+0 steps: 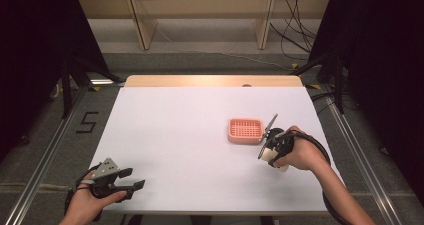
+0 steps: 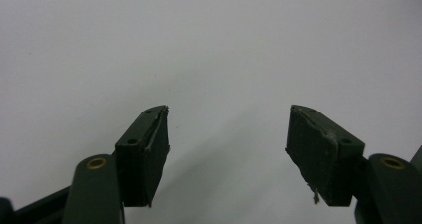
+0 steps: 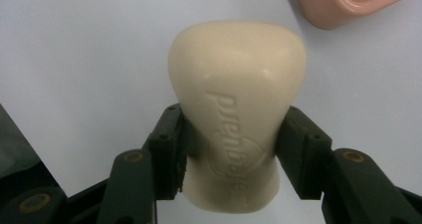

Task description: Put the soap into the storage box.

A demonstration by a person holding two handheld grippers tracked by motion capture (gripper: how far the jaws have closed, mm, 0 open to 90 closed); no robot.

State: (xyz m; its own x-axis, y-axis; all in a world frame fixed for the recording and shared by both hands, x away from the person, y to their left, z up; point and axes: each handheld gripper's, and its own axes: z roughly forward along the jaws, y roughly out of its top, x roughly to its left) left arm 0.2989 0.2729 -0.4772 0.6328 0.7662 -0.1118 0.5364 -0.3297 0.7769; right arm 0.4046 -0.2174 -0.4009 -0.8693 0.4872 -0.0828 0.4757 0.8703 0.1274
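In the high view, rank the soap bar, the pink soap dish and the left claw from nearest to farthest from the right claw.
1. Soap bar: clamped in the right claw itself.
2. Pink soap dish: just beyond it, on the white table, to its left.
3. Left claw: far across at the near left edge, open.
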